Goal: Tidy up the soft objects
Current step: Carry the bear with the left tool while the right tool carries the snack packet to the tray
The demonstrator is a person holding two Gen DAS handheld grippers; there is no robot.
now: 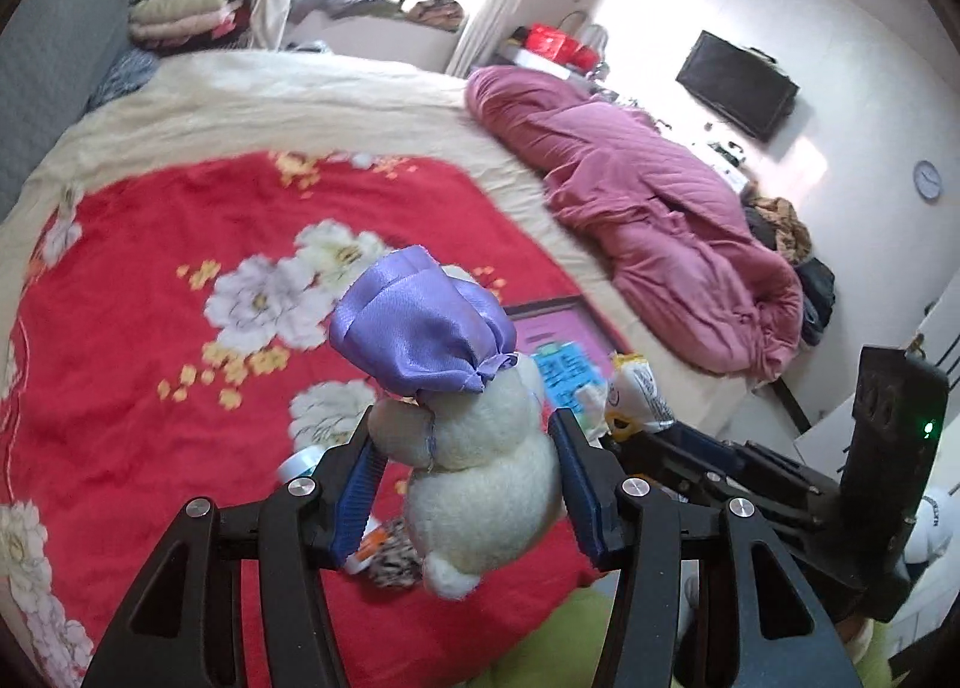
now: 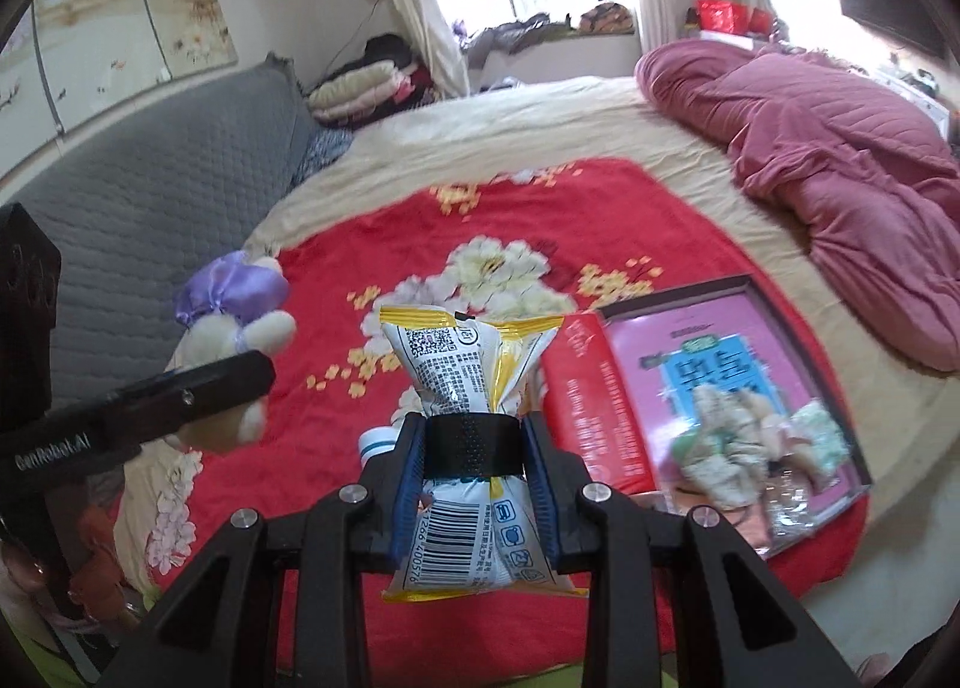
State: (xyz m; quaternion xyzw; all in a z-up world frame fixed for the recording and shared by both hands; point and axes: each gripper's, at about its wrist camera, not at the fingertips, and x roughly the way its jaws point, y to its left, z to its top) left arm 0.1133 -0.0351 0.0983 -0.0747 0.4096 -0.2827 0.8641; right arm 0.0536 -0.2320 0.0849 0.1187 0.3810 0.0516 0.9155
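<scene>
My left gripper (image 1: 465, 463) is shut on a cream plush toy (image 1: 480, 484) with a purple satin cap, held in the air above the red floral blanket (image 1: 150, 328). The same plush toy (image 2: 234, 322) shows at the left of the right wrist view, behind the left gripper's black body. My right gripper (image 2: 474, 454) is shut on a white and yellow snack packet (image 2: 468, 376), squeezed at its middle under a black band. That snack packet (image 1: 636, 388) also peeks out at the right of the left wrist view.
A shallow pink box (image 2: 738, 388) with a blue packet and loose wrapped items lies on the blanket to the right. A bunched maroon quilt (image 2: 840, 159) fills the bed's far right. A grey headboard (image 2: 150, 178) runs along the left. Small items (image 1: 384, 556) lie below the plush.
</scene>
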